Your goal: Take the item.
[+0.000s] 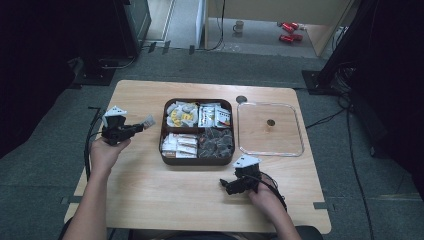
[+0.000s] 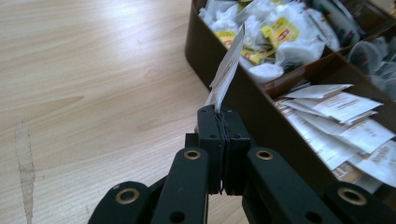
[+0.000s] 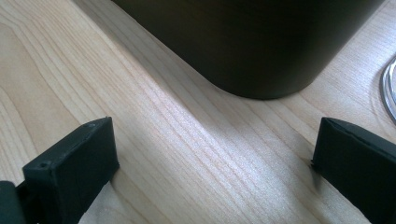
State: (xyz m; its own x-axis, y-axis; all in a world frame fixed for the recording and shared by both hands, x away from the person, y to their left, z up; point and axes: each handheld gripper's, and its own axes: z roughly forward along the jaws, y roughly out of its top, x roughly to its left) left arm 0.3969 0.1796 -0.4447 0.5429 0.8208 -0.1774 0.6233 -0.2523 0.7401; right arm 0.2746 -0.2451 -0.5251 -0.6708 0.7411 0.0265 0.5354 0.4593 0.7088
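Note:
A dark brown divided box (image 1: 165, 131) stands mid-table, holding white and yellow tea bags, sachets and dark packets. My left gripper (image 1: 142, 125) hovers just left of the box, shut on a small white sachet (image 1: 148, 120). In the left gripper view the sachet (image 2: 227, 70) sticks up edge-on from the closed jaws beside the box wall (image 2: 205, 56). My right gripper (image 1: 226, 185) rests low over the table in front of the box, open. Between its wide-apart fingers (image 3: 74, 163) lies bare wood, with the box corner (image 3: 252, 51) ahead.
A clear square lid (image 1: 270, 129) lies on the table right of the box; its rim (image 3: 390, 81) shows in the right gripper view. The wooden table (image 1: 150, 190) has free room in front and at the left. Cables and stands surround the table on the floor.

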